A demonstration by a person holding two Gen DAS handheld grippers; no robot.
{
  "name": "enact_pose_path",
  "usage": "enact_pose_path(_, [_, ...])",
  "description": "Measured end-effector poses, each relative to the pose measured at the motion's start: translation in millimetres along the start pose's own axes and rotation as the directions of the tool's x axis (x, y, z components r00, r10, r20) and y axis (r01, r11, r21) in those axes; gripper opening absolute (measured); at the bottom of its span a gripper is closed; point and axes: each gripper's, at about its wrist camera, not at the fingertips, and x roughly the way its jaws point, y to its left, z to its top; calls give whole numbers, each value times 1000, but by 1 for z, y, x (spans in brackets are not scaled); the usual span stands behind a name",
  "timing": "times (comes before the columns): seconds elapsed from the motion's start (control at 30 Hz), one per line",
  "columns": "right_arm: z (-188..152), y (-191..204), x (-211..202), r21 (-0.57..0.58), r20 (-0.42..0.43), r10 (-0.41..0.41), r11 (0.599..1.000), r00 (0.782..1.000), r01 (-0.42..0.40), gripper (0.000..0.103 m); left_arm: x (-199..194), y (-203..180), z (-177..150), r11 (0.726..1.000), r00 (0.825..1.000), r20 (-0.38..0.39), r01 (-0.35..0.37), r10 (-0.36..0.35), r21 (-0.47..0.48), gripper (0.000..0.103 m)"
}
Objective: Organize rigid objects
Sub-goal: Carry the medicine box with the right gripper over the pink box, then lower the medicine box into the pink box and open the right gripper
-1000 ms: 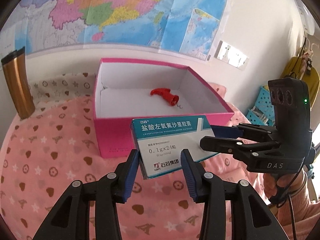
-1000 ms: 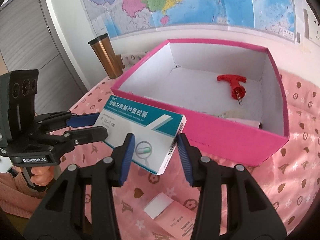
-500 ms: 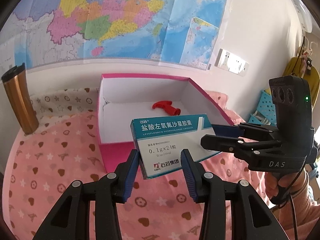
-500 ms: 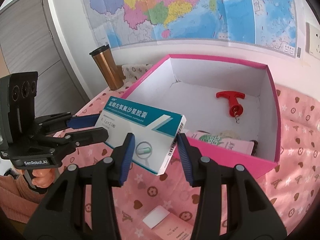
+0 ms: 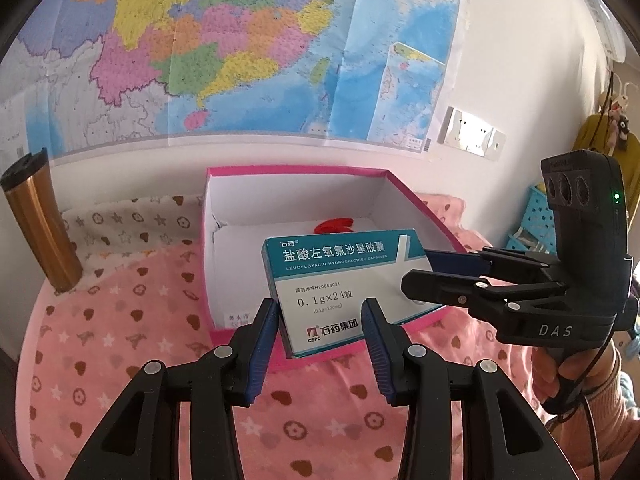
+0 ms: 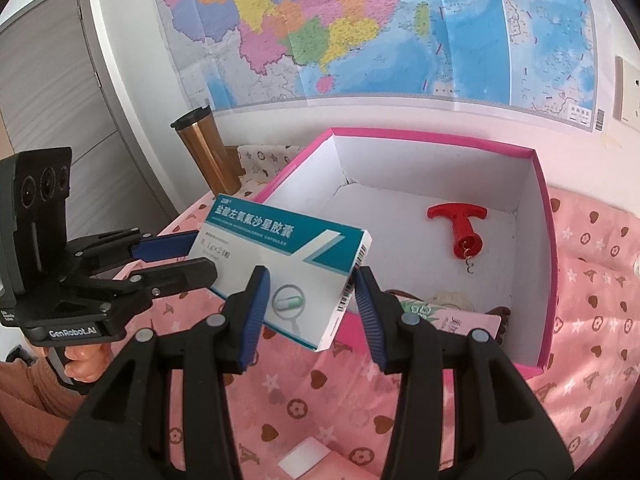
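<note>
Two hand-held claws gripping one medicine box [image 5: 340, 288] from opposite ends, lifted above a pink patterned cloth [image 5: 120, 340].

Left claw [image 5: 320, 322] closed partway onto the box's near end, blue pads pressed against both sides. Right claw [image 6: 310, 294] likewise clamped on the other end, pads tight against the box's edges beside the barcode. Box white and teal, printed with Chinese text, tilted slightly, held in the air just in front of the near wall of a pink cardboard box [image 6: 546, 280] with a white inside.

Inside the pink box: a red T-handled corkscrew [image 6: 460, 228] lying on the floor toward the back, and a flat packet with green print [image 6: 444, 314] against the near wall.

Standing left of the pink box, near the wall, a copper-coloured travel mug with a black lid [image 5: 38, 224]. Behind everything, a large coloured map [image 6: 380, 28] fixed to the white wall. On the cloth, at the bottom of the right wrist view, a small white card [image 6: 304, 454].

A hand [image 6: 82, 360] in a pink sleeve visible under the left claw's grip.
</note>
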Motion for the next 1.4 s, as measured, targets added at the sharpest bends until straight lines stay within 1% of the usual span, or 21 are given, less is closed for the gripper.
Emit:
enact_pose_path(0.73, [8, -11, 18, 37, -21, -4, 999, 1000, 5, 47, 23, 8, 15, 999, 999, -28, -45, 46, 6, 43])
enact_pose_path(1.4, [8, -18, 36, 71, -54, -4, 997, 999, 8, 47, 41, 13, 18, 997, 996, -57, -74, 75, 12, 43])
